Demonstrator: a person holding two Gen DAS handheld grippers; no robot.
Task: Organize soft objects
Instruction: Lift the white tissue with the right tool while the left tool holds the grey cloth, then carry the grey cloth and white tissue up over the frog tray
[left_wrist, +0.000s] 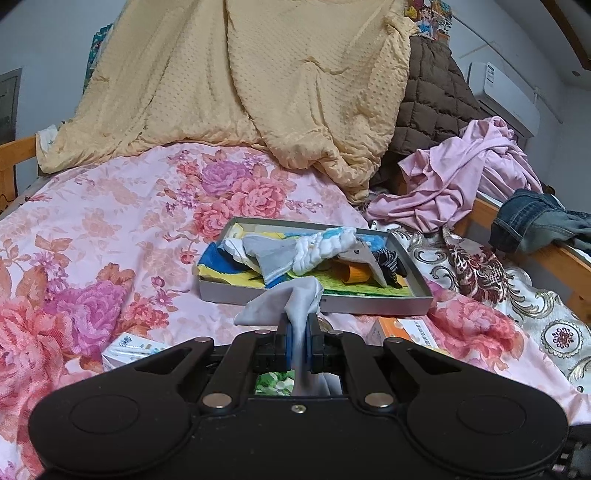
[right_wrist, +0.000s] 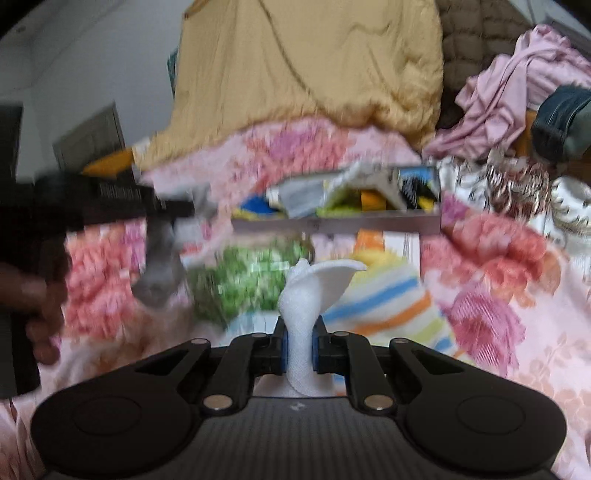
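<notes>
The left gripper (left_wrist: 299, 332) jaws clamp a grey sock (left_wrist: 291, 299) at lower centre, below the tray (left_wrist: 332, 302); the right gripper (right_wrist: 298, 345) jaws pinch a white sock (right_wrist: 306, 295).

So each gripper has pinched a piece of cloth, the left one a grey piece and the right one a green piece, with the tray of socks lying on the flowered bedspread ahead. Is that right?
Not quite: the right gripper is pinching a white cloth, not a green one, as the right wrist view shows. The left gripper does hold a grey cloth, and the tray lies on the flowered bedspread.
</notes>
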